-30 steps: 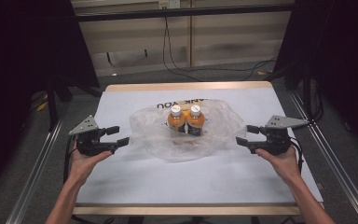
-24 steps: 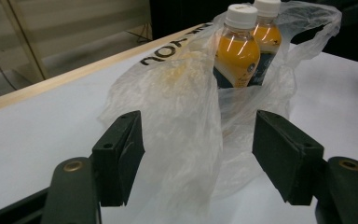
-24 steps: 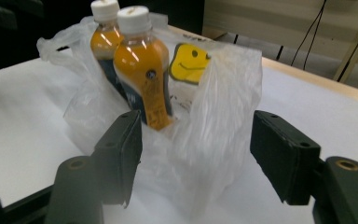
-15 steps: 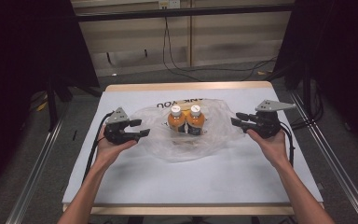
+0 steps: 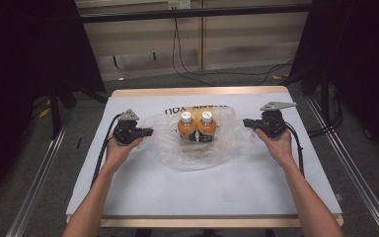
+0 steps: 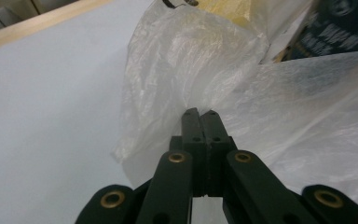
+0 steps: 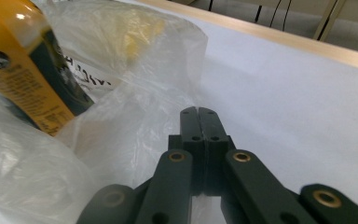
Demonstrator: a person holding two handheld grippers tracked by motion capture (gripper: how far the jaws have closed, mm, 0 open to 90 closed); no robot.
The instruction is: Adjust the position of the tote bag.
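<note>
Two orange bottles with white caps (image 5: 196,127) stand side by side inside a crumpled clear plastic bag (image 5: 197,150) in the middle of the white table (image 5: 227,192). My left gripper (image 5: 150,131) is at the bag's left edge. Its jaws have just been closing, and in the left gripper view they (image 6: 199,112) are pressed together with the film (image 6: 191,60) bunched at their tips. My right gripper (image 5: 245,122) is at the bag's right edge. Its jaws (image 7: 199,109) have also just closed, with the bag's rim (image 7: 121,135) at their tips and a bottle (image 7: 23,70) close by.
The table has a wooden border (image 5: 197,92) along its far edge. Metal rails (image 5: 39,177) run along both sides of it. Cables (image 5: 217,74) lie on the floor behind it. Both forearms come in from the near edge.
Both hands have moved inward from the table's sides to the bag's edges. Both pairs of jaws, open a second ago, are now shut.
</note>
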